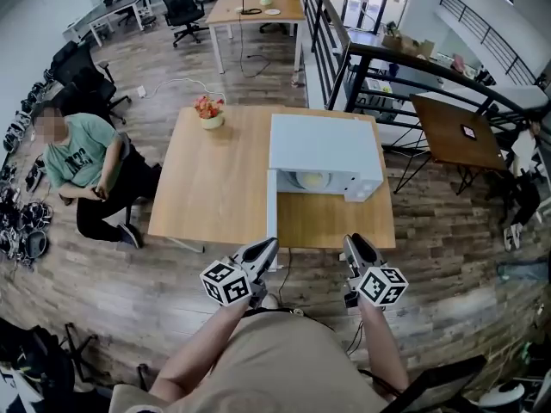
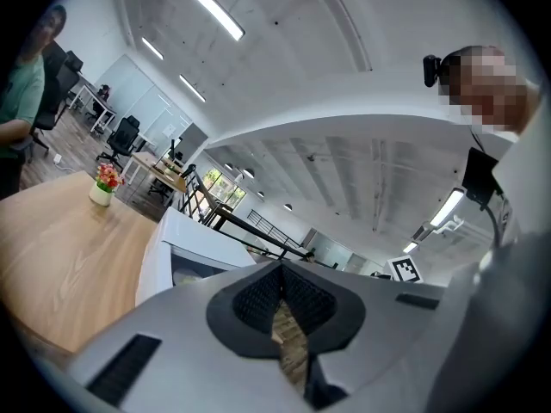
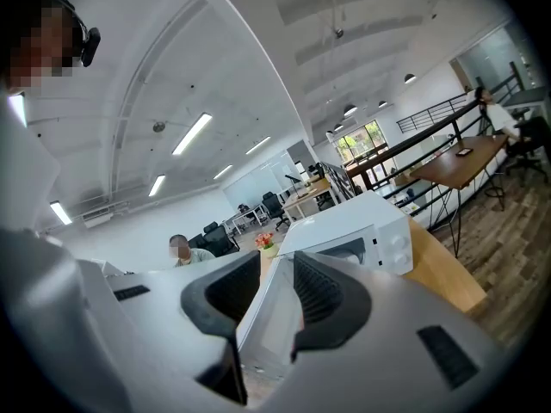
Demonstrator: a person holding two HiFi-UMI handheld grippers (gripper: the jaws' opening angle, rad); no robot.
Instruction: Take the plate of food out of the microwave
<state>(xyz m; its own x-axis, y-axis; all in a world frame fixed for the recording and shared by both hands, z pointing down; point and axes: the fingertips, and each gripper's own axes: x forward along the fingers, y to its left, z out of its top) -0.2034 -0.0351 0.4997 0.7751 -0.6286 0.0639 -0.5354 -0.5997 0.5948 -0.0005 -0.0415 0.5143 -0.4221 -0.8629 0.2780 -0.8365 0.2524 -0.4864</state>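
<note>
Plate (image 1: pixel 312 180): pale, round, yellowish food on it, inside the microwave (image 1: pixel 323 149), whose door (image 1: pixel 271 218) hangs open to the left. White microwave sits at the bench's (image 1: pixel 215 188) near right corner. Light wood bench, plank floor, open office with desks, chairs and a railing.

Count: one plate, one microwave, one flowerpot (image 1: pixel 209 114) near the far edge, one person (image 1: pixel 82 157) seated on the floor.

Left gripper (image 1: pixel 269 246) jaws clenched, empty. Right gripper (image 1: pixel 353 243) jaws slightly apart, holding nothing. Both hover off the near edge.
</note>
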